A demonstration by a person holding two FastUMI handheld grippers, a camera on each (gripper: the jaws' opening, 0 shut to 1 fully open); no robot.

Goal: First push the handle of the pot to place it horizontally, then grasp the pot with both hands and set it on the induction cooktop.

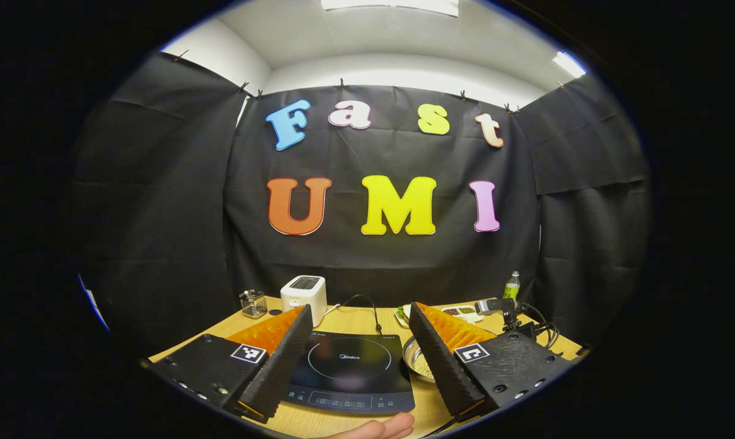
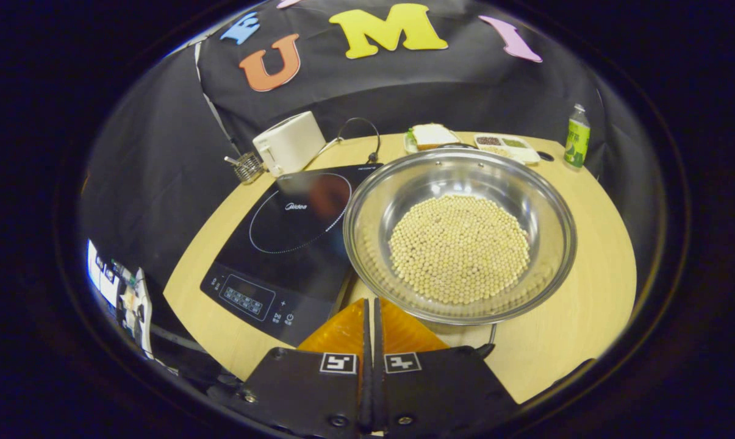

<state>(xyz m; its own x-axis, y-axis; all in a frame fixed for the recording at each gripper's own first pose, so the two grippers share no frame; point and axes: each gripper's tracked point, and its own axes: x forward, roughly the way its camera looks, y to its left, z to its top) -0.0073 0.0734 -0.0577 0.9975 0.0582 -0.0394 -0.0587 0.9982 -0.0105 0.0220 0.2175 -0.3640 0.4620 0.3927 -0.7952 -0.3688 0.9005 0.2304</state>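
Observation:
A wide steel pot [image 2: 458,235] holding pale round beans stands on the wooden table, right of the black induction cooktop [image 2: 294,238]. A thin wire handle [image 2: 492,336] shows below its near rim, and a dark arc lines its far rim. My right gripper [image 2: 370,305] is shut, with nothing seen between its fingers; its tips lie just short of the pot's near-left rim. My left gripper [image 1: 361,308] is open and hangs above the table's near edge. The cooktop [image 1: 349,366] lies between its fingers, and part of the pot [image 1: 417,361] peeks out beside the right finger.
At the back stand a white toaster [image 2: 289,143], a wire basket [image 2: 247,166], a sandwich plate [image 2: 431,135], a food tray [image 2: 506,146] and a green bottle [image 2: 577,137]. A small device with cables [image 1: 501,308] sits back right. A hand [image 1: 379,427] shows at the near edge.

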